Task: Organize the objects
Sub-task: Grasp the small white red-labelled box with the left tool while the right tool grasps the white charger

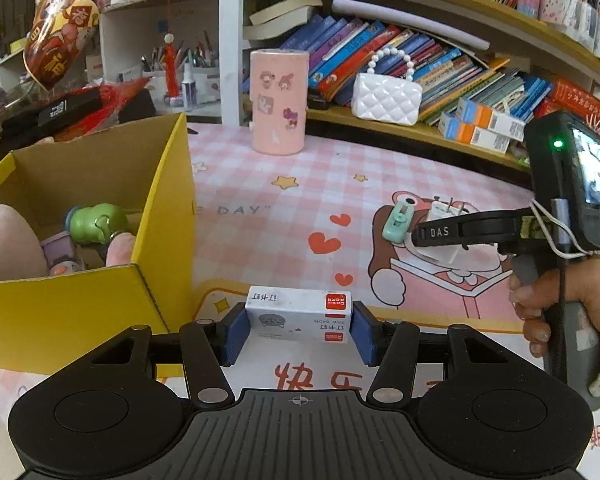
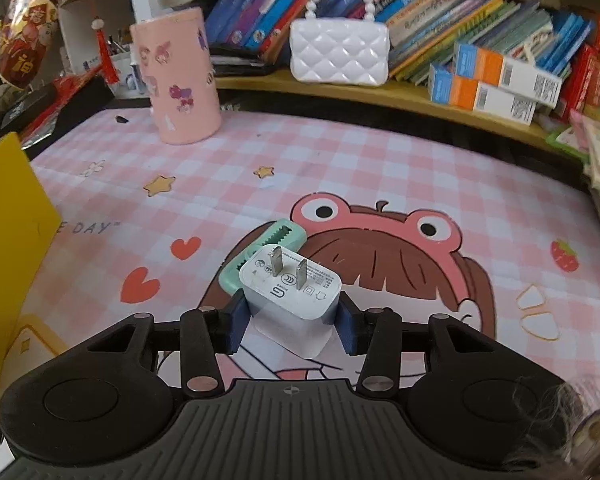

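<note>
My left gripper (image 1: 299, 330) pinches the staple box (image 1: 299, 314) beside the carton (image 1: 80, 312): light, crushable. Right gripper (image 2: 291, 320) clamps the charger (image 2: 290, 300) over the mat (image 2: 340, 168): rigid, slick; hold its flat sides.

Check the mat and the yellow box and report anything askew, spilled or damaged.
Nothing spilled or broken. The staple box in the left gripper is upside down, its print inverted. The white charger in the right gripper has its prongs up. The mint clip beside it lies askew on the mat.
</note>
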`<state>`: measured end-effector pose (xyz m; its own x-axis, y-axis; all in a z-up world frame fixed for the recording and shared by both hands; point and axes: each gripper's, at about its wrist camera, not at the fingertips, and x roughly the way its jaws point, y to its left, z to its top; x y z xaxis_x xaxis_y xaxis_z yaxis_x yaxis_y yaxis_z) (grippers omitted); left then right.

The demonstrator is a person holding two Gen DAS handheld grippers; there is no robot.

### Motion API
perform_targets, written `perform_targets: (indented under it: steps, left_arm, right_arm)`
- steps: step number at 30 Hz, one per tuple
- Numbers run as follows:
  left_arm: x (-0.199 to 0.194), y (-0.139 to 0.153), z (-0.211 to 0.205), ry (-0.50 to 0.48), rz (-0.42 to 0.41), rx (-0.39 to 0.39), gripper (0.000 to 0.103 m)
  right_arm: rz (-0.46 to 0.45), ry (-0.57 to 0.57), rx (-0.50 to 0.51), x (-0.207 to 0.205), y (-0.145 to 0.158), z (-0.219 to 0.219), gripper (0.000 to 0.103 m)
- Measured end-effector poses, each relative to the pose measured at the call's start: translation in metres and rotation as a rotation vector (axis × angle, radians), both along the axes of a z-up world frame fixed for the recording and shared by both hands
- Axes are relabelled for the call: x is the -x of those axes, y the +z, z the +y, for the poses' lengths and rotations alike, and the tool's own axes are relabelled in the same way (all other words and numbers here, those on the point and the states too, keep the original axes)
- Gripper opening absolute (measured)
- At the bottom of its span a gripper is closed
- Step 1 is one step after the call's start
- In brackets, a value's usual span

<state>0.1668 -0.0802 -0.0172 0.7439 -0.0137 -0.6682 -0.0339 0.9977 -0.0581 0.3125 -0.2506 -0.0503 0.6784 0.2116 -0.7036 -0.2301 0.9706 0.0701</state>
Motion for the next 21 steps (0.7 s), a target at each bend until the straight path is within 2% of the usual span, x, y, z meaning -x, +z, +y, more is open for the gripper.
perform_targets:
  steps: [6,12,21]
  left_arm:
    - [0.017,0.004,0.007,-0.019,-0.010,0.030,0.053]
    - [0.046,0.012,0.023,-0.039,-0.032,0.048,0.053]
    - [0.096,0.009,0.065,-0.033,-0.016,0.061,0.053]
  right_arm:
    - [-0.023,-0.010,-0.011,0.032,0.020,-0.001,0.042]
    - [-0.031,-0.006,-0.019,0.081,0.037,0.006,0.042]
    - [0.031,-0.011,-0.055,0.170,0.038,0.039,0.042]
